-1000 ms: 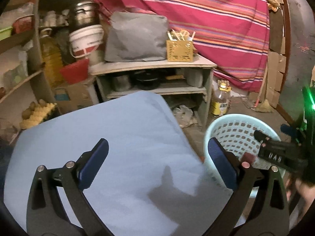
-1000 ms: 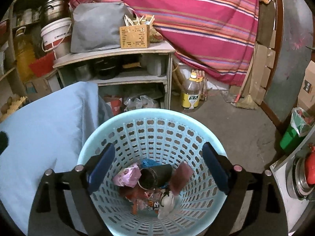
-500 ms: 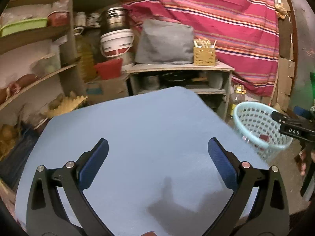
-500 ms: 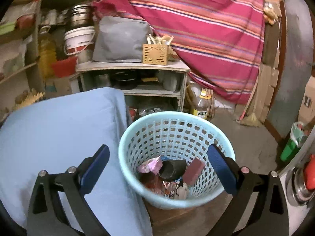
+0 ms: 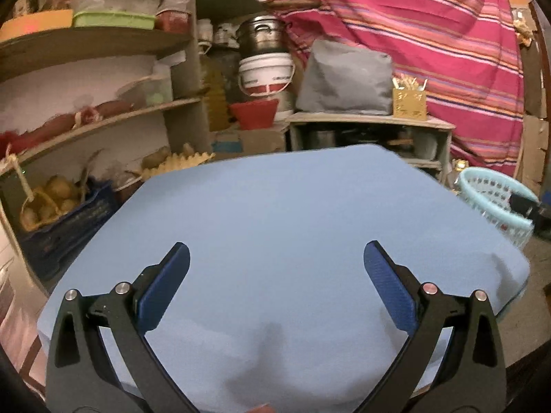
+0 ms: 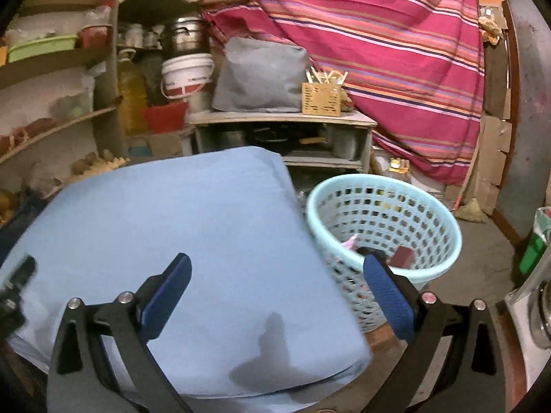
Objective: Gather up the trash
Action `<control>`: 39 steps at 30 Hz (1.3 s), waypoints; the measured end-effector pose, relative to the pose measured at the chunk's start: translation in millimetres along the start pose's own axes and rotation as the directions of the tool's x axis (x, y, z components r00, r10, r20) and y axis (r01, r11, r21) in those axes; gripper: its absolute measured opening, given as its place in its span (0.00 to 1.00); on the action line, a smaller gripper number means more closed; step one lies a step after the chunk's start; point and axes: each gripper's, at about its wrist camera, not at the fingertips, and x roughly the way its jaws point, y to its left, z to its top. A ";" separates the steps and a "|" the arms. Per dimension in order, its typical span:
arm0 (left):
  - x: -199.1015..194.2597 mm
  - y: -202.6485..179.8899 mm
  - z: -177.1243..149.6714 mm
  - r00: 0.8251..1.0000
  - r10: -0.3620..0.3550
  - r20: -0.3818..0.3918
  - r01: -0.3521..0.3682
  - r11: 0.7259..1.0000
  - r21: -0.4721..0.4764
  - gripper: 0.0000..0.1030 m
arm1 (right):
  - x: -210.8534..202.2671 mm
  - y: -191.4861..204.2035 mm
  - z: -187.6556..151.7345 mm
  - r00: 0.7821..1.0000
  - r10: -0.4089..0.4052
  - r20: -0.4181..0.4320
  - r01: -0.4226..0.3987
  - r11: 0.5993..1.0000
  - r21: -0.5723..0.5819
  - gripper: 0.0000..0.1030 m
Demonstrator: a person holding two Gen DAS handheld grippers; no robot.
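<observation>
A light blue perforated basket (image 6: 385, 220) stands on the floor right of the table and holds several pieces of trash, among them a pink wrapper (image 6: 352, 241) and a dark red packet (image 6: 403, 255). The basket also shows at the right edge of the left wrist view (image 5: 496, 203). My left gripper (image 5: 275, 275) is open and empty above the table's blue cloth (image 5: 275, 213). My right gripper (image 6: 277, 285) is open and empty over the cloth's right edge (image 6: 193, 220), its right finger in front of the basket.
A low wooden shelf unit (image 6: 282, 130) with a grey bag and a yellow box stands behind the table. Shelves with tubs and potatoes (image 5: 86, 110) line the left. A striped red cloth (image 6: 378, 51) hangs behind. A green bin (image 6: 533, 244) stands far right.
Both grippers have pulled back and swung left, away from the basket and over the blue cloth. The right gripper no longer looks down into the basket. Both stay open.
</observation>
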 end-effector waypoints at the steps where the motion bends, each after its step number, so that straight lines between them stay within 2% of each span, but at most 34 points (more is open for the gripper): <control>1: 0.9 3.0 -2.8 1.000 -0.002 -0.010 0.002 1.000 -0.012 0.95 | -2.0 3.5 -1.8 1.000 0.003 0.008 -0.003 1.000 -0.003 0.95; 4: 0.6 11.6 -9.6 1.000 -0.002 -0.023 0.001 0.999 -0.043 0.95 | -10.5 22.0 -10.4 0.999 0.016 0.036 -0.015 0.999 -0.034 0.95; 10: -8.5 34.2 -13.7 0.998 0.057 0.031 -0.055 0.996 -0.074 0.95 | -15.9 51.8 -19.5 0.997 0.042 0.068 -0.036 0.995 -0.090 0.95; 19: -10.6 57.2 -15.9 0.994 0.096 0.050 -0.089 0.988 -0.122 0.95 | -12.7 71.2 -26.2 0.995 0.067 0.076 -0.058 0.992 -0.111 0.95; 39: -17.2 55.4 -11.1 0.992 0.094 0.089 -0.080 0.985 -0.150 0.95 | -14.4 94.5 -31.5 0.992 0.075 0.103 -0.059 0.987 -0.152 0.95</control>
